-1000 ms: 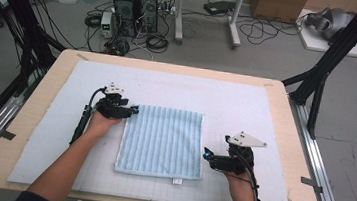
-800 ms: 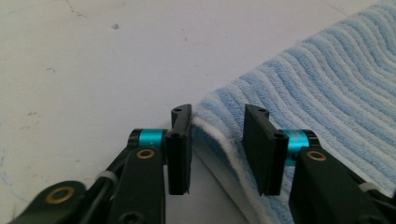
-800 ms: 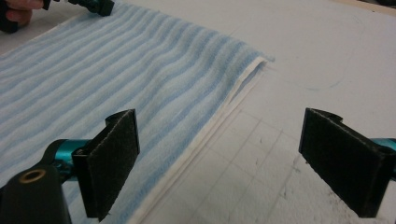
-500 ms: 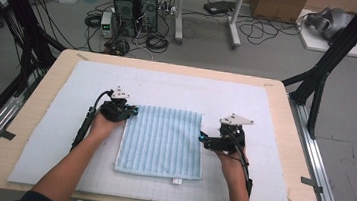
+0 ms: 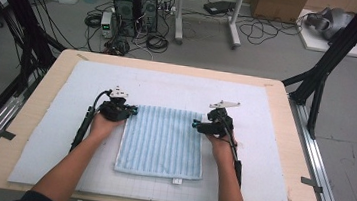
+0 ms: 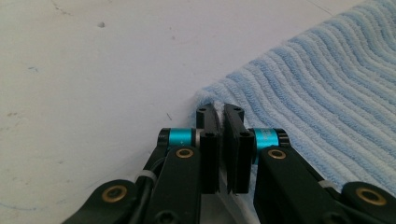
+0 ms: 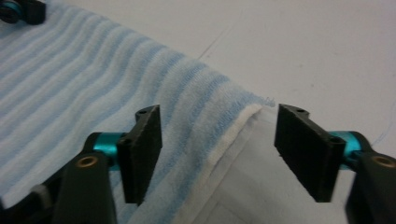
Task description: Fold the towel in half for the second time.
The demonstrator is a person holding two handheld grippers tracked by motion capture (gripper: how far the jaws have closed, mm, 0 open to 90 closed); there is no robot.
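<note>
A light-blue striped towel (image 5: 162, 139) lies flat on the white mat (image 5: 168, 87). My left gripper (image 5: 133, 110) is at the towel's far left corner; in the left gripper view its jaws (image 6: 222, 111) are pressed together on the corner of the towel (image 6: 317, 93). My right gripper (image 5: 195, 125) sits at the far right corner. In the right gripper view it (image 7: 219, 112) stands open, jaws wide apart on either side of the towel's (image 7: 70, 84) hemmed corner, low over the mat. The left gripper's tip (image 7: 18, 11) shows far off at the top left there.
The mat covers most of a wooden table (image 5: 22, 129). A small white label (image 5: 176, 181) sticks out from the towel's near edge. Black frame legs (image 5: 319, 80) stand at the table's right, and computer towers (image 5: 136, 0) and cables lie on the floor beyond.
My right gripper moved away from me and leftward, from beside the towel's near right part to its far right corner. The left gripper stayed at the far left corner.
</note>
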